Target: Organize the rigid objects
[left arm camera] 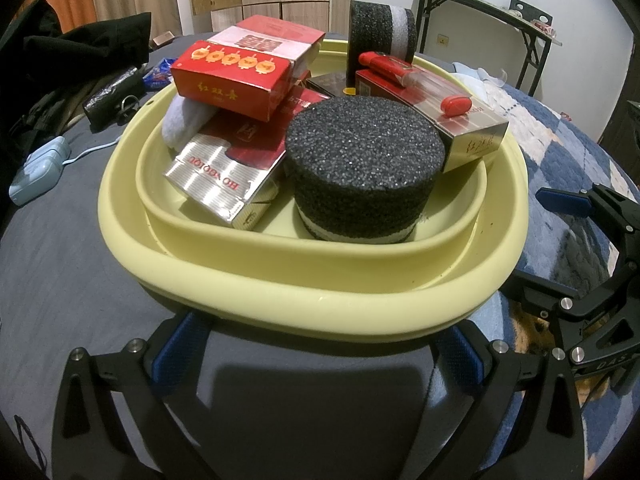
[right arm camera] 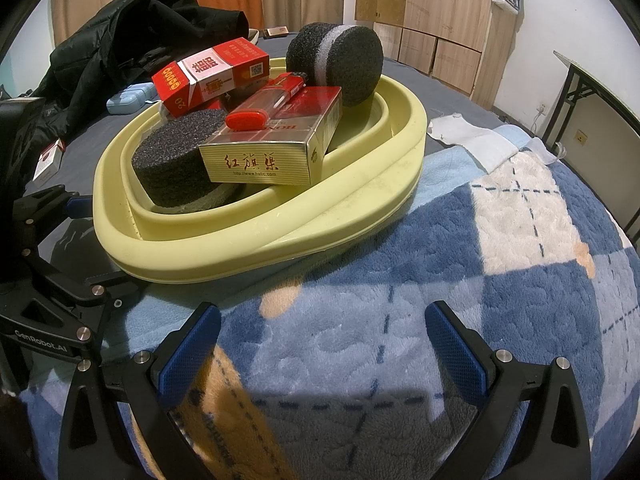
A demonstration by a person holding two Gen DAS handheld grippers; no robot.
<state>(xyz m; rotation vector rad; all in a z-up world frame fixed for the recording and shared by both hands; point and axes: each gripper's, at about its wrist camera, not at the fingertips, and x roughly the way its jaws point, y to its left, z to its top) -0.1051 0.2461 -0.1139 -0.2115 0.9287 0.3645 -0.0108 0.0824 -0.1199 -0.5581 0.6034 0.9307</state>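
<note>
A pale yellow basin (left arm camera: 320,304) (right arm camera: 256,252) sits on the bed, full of things: a black foam cylinder (left arm camera: 362,156) (right arm camera: 180,152) lying flat, a second foam cylinder (left arm camera: 380,28) (right arm camera: 340,60) on its side at the far rim, red cigarette boxes (left arm camera: 232,74) (right arm camera: 208,76), a silver-and-red box (left arm camera: 222,182), a gold-ended box (right arm camera: 276,148) (left arm camera: 472,136) with a red lighter (right arm camera: 246,119) (left arm camera: 456,103) on top. My left gripper (left arm camera: 316,354) is open and empty at the basin's near rim. My right gripper (right arm camera: 322,350) is open and empty over the blanket, right of the basin.
A blue, white and orange plaid blanket (right arm camera: 500,260) covers the bed's right side, a grey sheet (left arm camera: 52,248) the left. Black clothing (right arm camera: 120,40), a light blue case (left arm camera: 36,176), a small box (right arm camera: 48,160) and a white cloth (right arm camera: 472,136) lie around. A folding table (left arm camera: 500,12) stands behind.
</note>
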